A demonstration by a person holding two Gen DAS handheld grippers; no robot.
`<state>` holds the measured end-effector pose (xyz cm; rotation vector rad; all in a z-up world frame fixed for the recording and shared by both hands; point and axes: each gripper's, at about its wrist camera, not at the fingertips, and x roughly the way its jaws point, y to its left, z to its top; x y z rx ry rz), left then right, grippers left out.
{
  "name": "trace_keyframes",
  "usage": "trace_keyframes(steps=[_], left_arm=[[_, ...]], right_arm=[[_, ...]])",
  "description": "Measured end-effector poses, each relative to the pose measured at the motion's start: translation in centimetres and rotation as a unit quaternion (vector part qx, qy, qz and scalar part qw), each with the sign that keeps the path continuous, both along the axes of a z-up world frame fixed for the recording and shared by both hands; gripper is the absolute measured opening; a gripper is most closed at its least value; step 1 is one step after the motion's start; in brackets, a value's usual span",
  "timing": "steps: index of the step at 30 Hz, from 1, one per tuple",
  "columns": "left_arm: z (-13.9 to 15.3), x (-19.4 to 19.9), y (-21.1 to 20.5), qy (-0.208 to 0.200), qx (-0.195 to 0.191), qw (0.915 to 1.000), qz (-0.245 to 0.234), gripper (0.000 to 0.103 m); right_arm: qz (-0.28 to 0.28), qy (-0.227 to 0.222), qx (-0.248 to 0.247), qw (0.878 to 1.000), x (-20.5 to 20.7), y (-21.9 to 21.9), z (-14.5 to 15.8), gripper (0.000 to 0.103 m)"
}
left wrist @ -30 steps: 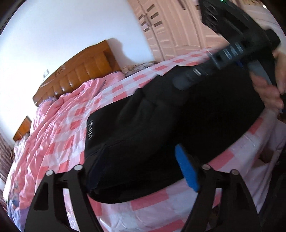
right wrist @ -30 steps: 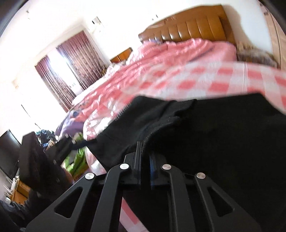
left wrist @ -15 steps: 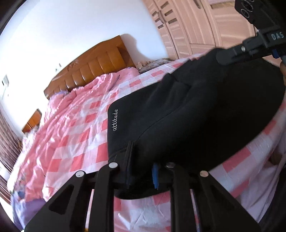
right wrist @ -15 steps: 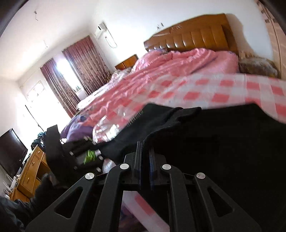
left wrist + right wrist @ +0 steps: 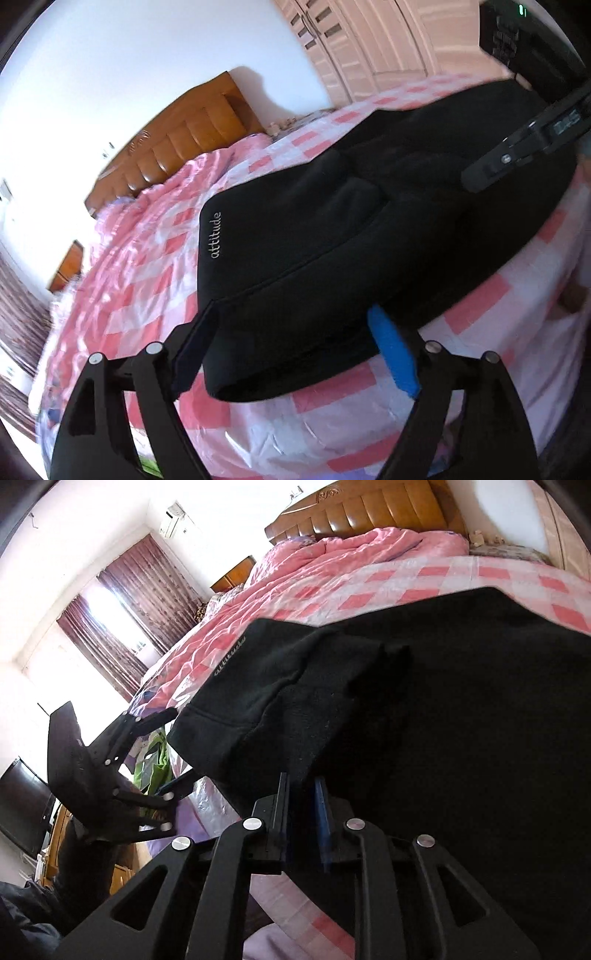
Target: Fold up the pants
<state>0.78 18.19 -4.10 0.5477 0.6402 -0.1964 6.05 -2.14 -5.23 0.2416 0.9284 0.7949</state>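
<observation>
The black pants [image 5: 369, 229] lie folded on the pink checked bedspread [image 5: 147, 280], with white "attitude" lettering near one edge; they also fill the right wrist view [image 5: 424, 720]. My left gripper [image 5: 295, 354] is open, its fingers spread on either side of the pants' near corner. My right gripper [image 5: 301, 805] is nearly closed on the edge of the pants, with a narrow gap between the pads. It also shows at the right of the left wrist view [image 5: 517, 158], and the left gripper shows in the right wrist view [image 5: 173, 746].
A wooden headboard [image 5: 369, 513] and a rumpled pink quilt [image 5: 332, 561] are at the bed's far end. Wardrobe doors [image 5: 369, 44] stand beyond the bed. Dark red curtains [image 5: 129, 609], a television [image 5: 22, 812] and a nightstand [image 5: 232, 572] are to the left.
My left gripper was open, shut on the pants' corner half a second ago, and is open again. My right gripper's pads have parted slightly. The pants lie lower and flatter.
</observation>
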Motion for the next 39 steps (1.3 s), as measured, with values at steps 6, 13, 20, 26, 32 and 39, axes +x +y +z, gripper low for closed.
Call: trace_keyframes(steps=[6,13,20,26,32,39], left_arm=[[2.5,-1.2,2.3,-0.011,-0.09,0.9959,0.011,0.089],[1.6,2.1,2.4,0.019,-0.14,0.9898,0.018,0.089],[0.0,3.5,2.4,0.046,-0.19,0.9806,0.012,0.088],[-0.2,3.3,2.2,0.04,-0.2,0.979,0.015,0.087],[1.2,0.4,4.0,-0.003,-0.199,0.9784,0.057,0.09],[-0.9,-2.9,8.8,0.024,-0.201,0.9655,0.164,0.094]], right_arm=[[-0.031,-0.015,0.013,0.999,-0.5,-2.1,0.5,0.099],[0.011,0.07,0.025,0.997,2.3,-0.8,-1.1,0.099],[0.074,0.114,0.056,0.989,4.8,2.6,-1.8,0.098],[0.059,0.109,0.054,0.991,6.9,6.0,-2.4,0.066],[0.042,0.063,0.029,0.997,6.2,6.1,-1.3,0.037],[0.045,0.002,0.045,0.998,5.9,6.8,3.4,0.037]])
